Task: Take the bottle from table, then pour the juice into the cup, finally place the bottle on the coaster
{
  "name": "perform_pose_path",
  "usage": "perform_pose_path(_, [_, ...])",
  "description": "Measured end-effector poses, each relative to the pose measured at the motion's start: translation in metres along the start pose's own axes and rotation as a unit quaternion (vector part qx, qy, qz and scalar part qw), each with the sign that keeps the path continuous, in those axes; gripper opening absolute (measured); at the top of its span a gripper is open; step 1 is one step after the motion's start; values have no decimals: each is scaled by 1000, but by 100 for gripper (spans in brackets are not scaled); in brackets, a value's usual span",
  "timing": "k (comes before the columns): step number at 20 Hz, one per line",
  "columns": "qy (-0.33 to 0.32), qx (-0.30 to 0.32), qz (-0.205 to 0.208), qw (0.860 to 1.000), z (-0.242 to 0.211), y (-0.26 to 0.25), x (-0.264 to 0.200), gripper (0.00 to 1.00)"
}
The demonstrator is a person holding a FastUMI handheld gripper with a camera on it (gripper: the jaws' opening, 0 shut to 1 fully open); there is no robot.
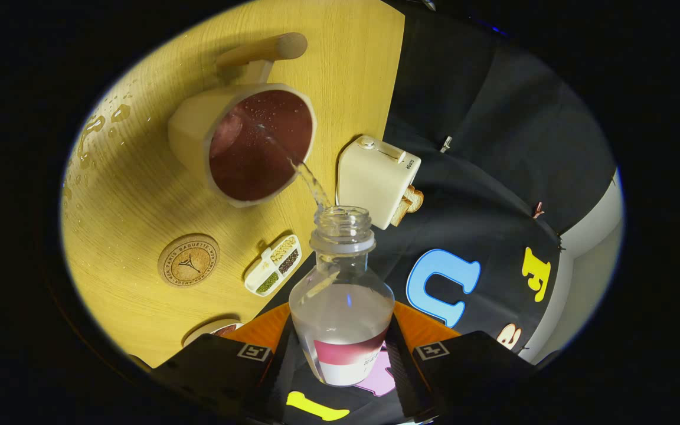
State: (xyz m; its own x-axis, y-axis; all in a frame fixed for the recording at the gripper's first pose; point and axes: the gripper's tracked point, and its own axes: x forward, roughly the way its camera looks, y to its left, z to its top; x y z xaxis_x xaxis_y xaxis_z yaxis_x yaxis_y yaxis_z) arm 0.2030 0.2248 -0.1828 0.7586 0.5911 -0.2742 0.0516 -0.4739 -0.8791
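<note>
Clear plastic, gripped low down: bottle (341,295) clamped between the two fingers of the gripper (343,360), one finger pressed on each side of the labelled lower body. Tilted forward with the open, capless neck aimed at the cup (245,141). Thin stream of liquid (310,183) running from the bottle's mouth over the cup's near rim and into the dark reddish inside. Some liquid left in the bottle's body. Cream cup standing on the wooden table (139,195), just ahead of the bottle's mouth, with a wooden handle (263,50) sticking out on its far side. Round cork coaster (188,260) lying bare on the table, nearer than the cup and off to the left of the bottle. Small divided tray (273,264) of seeds or grains between coaster and bottle. Cream toaster (378,180) with a slice of bread, beside the cup at the table's edge. Scattered drops of spilled liquid (101,124) on the wood left of the cup. Possibly a dish rim (210,330) just by the left finger, hard to make out.
</note>
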Motion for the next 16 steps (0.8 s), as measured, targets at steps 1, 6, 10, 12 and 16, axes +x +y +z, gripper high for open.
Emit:
perform_pose_path(1, [2, -5, 2, 1000, -1, 1, 0, 73])
perform_pose_path(6, [1, -22, 9, 1000, 0, 2, 1, 73])
perform_pose_path(10, [-2, -39, 16, 999, 2, 7, -3, 73])
perform_pose_path(12, [-2, -47, 20, 999, 1, 7, -2, 73])
perform_pose_path(16, [1, -60, 22, 998, 2, 3, -4, 73])
